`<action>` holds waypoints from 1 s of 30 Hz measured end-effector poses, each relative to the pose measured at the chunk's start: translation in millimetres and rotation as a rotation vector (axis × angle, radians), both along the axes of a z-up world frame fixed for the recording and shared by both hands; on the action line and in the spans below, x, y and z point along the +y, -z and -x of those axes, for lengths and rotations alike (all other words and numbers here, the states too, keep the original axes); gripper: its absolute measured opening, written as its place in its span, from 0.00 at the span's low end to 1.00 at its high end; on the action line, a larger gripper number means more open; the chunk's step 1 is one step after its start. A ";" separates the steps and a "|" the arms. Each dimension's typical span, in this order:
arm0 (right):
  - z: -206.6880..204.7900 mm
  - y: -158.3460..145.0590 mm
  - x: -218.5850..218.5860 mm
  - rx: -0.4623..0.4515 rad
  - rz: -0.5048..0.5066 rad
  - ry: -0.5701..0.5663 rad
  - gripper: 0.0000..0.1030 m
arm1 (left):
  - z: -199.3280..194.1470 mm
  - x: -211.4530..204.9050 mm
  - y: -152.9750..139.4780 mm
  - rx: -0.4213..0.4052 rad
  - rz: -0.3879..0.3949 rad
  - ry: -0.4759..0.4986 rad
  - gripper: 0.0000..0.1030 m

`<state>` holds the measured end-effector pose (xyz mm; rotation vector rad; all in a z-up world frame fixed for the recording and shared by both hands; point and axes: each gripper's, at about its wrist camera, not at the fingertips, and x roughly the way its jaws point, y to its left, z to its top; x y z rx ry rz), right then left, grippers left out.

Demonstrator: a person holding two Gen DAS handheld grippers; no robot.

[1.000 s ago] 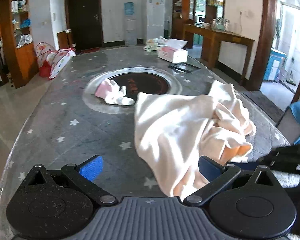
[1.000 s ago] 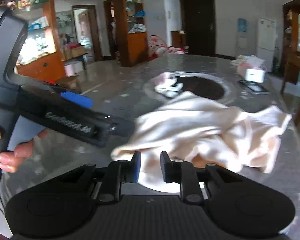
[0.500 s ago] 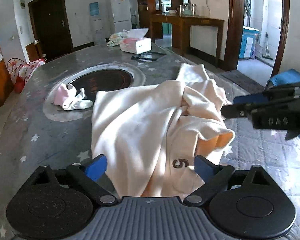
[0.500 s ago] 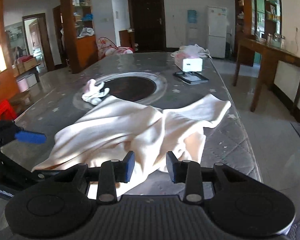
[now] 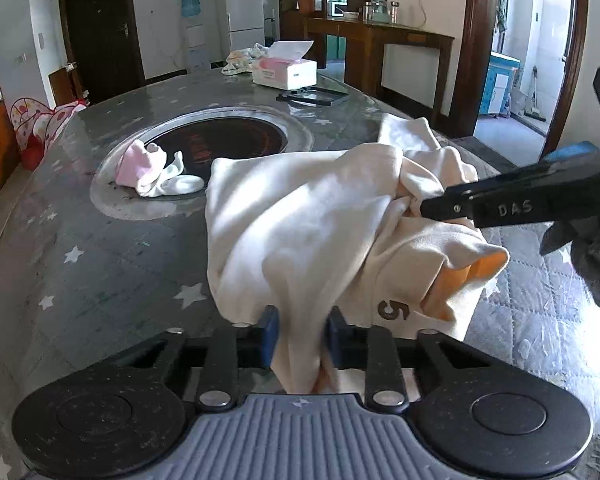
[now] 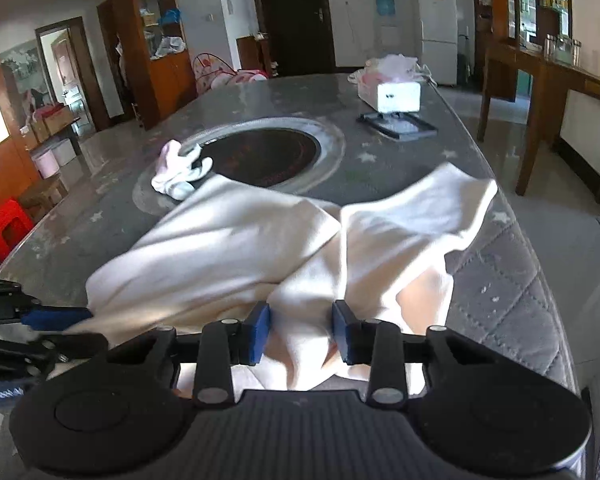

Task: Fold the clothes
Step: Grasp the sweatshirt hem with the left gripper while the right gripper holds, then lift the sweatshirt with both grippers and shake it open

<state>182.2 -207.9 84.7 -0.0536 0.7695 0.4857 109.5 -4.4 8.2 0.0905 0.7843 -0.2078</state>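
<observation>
A cream garment (image 5: 300,220) with an orange lining and a brown "5" patch (image 5: 392,312) lies bunched on the grey star-patterned table (image 5: 100,272). My left gripper (image 5: 300,340) is closing, and its blue pads press a hanging fold of the near hem. My right gripper (image 6: 300,332) is also closing, with a thick fold of the same garment (image 6: 228,248) between its pads. In the left wrist view the right gripper (image 5: 424,206) pinches a gathered knot of cloth at the garment's right side. The left gripper (image 6: 64,318) shows at the lower left of the right wrist view.
Pink and white socks (image 5: 156,172) lie on the rim of a round dark hob (image 5: 220,144) set in the table. Farther back are a tissue box (image 5: 284,72) and a flat black tray (image 5: 312,96). The table's right edge (image 6: 540,280) drops to the floor.
The left jaws went from wide open to closed on the garment's near hem. The right gripper swung to the garment's right side and gathered cloth there. The garment is more bunched and pulled up.
</observation>
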 end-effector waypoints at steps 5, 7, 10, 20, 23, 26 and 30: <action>11.9 -10.4 -8.2 -0.035 -0.015 0.009 0.08 | 6.0 2.8 -4.3 -0.016 0.022 0.001 0.22; 18.2 -18.1 -13.4 -0.059 -0.027 0.017 0.08 | 9.1 7.1 -6.3 -0.017 0.046 -0.003 0.18; 32.7 -27.1 -23.6 -0.094 -0.036 0.028 0.07 | 15.2 16.8 -9.5 -0.021 0.091 -0.006 0.14; 103.1 -14.6 -68.9 -0.062 -0.027 0.100 0.07 | 35.3 37.3 -9.9 -0.015 0.133 -0.021 0.11; 112.3 -6.8 -74.1 -0.039 -0.014 0.115 0.09 | 38.8 28.4 -12.2 -0.025 0.127 -0.004 0.29; 116.1 -7.3 -80.2 -0.041 -0.027 0.139 0.17 | 42.0 18.8 -14.6 -0.037 0.116 0.011 0.51; 112.1 -14.8 -77.7 -0.056 -0.033 0.135 0.24 | 34.5 8.7 -9.2 -0.019 0.098 0.024 0.49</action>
